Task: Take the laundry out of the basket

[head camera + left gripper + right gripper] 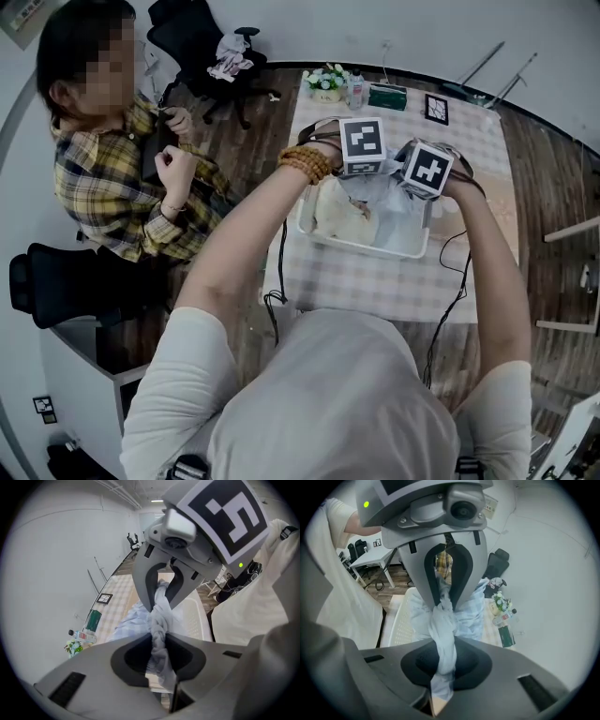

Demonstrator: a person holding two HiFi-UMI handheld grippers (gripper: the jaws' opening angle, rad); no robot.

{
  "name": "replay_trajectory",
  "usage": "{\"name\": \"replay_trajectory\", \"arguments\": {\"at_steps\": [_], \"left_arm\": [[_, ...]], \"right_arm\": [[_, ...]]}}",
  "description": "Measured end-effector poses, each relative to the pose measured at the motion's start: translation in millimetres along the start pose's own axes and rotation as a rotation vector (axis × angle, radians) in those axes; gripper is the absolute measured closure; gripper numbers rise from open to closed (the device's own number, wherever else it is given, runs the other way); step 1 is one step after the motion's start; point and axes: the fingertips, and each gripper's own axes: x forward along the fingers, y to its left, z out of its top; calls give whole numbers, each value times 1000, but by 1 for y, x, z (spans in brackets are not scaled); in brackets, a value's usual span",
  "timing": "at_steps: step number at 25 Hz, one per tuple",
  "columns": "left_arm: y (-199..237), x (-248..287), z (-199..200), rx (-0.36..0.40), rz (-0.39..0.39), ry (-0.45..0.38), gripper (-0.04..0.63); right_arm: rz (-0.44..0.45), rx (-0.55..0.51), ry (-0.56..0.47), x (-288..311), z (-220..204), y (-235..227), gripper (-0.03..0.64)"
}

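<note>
both grippers hang close together above the white basket (364, 247), which stands on the checked surface (375, 291). the left gripper (158, 644) has its fingers (127, 660) closed on a twisted rope of the pale blue garment (158, 623). the right gripper (443, 651) pinches another bunched part of the same cloth between its fingers (476, 660). each gripper view shows the other gripper facing it, nipping the fabric a little farther along. the garment runs taut between the two and spreads below them over the basket, beside a cream piece of laundry (342, 222) lying inside. at the far edge of the surface stand a small flower pot (326, 81), a bottle (355, 90) and a green box (387, 96). a person in a plaid shirt (112, 183) sits to the left.
</note>
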Motion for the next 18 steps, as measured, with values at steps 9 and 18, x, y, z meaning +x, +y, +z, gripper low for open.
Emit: {"name": "replay_trajectory", "arguments": {"at_steps": [9,18], "left_arm": [[-4,2,28,29,-3,-6,486],[-9,26,140,155,-38,-64,487]], "right_arm": [[-23,13,5,-16,-20,-1,554],[-96,145,129,-69,-127,-8,555]]}}
